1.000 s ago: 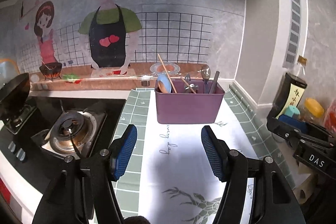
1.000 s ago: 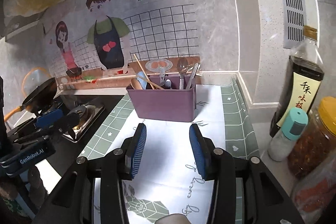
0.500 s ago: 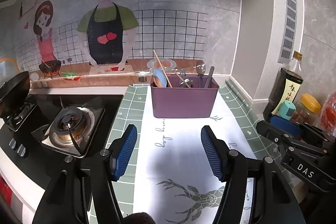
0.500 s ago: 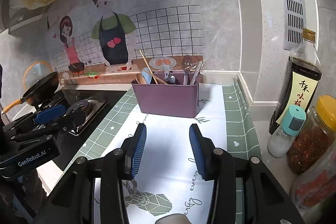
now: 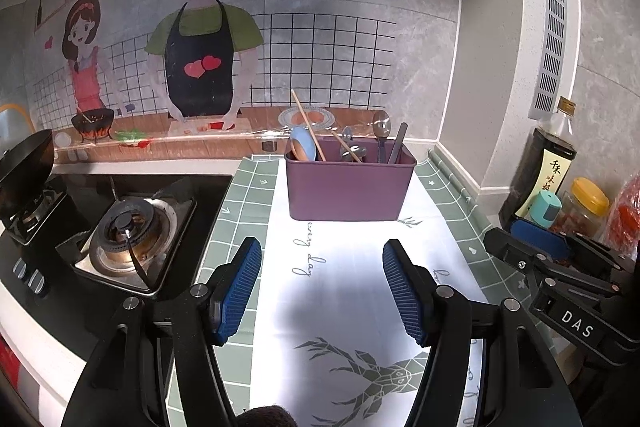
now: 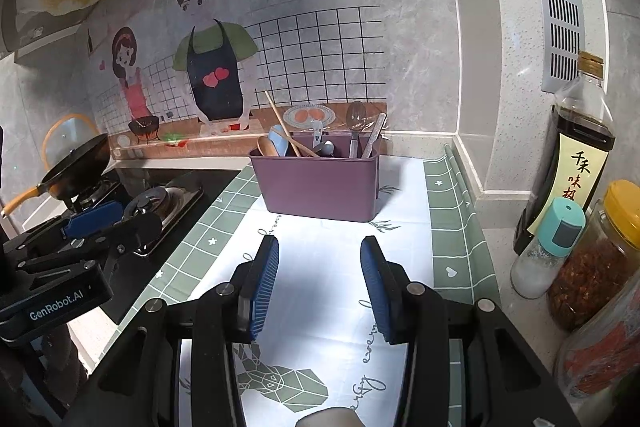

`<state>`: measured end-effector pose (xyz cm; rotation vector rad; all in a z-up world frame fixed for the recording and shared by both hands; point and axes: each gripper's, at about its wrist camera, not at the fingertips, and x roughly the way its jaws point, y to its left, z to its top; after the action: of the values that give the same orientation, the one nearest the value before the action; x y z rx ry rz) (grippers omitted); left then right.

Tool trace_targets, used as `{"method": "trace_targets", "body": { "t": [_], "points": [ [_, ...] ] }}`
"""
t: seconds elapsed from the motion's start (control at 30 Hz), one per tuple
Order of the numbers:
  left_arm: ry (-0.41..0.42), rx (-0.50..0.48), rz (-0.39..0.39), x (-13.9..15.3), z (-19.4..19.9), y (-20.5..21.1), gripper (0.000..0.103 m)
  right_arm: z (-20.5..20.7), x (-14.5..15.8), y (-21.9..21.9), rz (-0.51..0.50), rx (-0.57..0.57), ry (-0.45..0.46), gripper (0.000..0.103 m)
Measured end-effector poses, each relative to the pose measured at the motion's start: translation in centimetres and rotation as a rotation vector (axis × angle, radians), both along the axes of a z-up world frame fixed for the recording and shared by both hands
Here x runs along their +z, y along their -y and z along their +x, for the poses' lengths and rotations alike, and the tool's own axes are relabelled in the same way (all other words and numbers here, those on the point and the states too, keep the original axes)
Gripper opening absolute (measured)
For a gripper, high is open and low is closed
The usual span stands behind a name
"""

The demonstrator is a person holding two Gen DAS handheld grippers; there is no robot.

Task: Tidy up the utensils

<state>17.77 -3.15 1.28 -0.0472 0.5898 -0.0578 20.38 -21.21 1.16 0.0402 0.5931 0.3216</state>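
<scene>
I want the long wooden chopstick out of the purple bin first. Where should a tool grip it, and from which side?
Grip the long wooden chopstick on its bare upper shaft, coming from above the purple plastic bin. It leans up and to the left, well clear of the rim; its lower end sits buried among the spoons.

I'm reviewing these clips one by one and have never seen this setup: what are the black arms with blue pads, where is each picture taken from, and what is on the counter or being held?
There is no robot. A person holds a two-finger gripper in each hand, with a fisheye camera on each looking along its fingers. One picture is from the left gripper, the other from the right gripper; each also shows the other at its edge. Both stand open, blue pads apart, holding nothing. Ahead, on a mat, stands a purple bin with chopsticks, spoons and other utensils upright inside. A stove lies to the left; a sauce bottle and jars stand to the right.
</scene>
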Motion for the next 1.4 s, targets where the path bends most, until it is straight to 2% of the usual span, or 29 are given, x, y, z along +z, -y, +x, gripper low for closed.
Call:
{"method": "trace_targets", "body": {
  "t": [0.57,1.4],
  "points": [
    [0.002,-0.005,0.017,0.05,-0.24,0.32,0.061,-0.19,0.43,0.53,0.012,-0.013,0.021,0.04],
    [-0.023,0.001,-0.004,-0.69,0.06,-0.06,0.061,-0.18,0.41,0.79,0.002,-0.031,0.019,0.04]
  ]
}}
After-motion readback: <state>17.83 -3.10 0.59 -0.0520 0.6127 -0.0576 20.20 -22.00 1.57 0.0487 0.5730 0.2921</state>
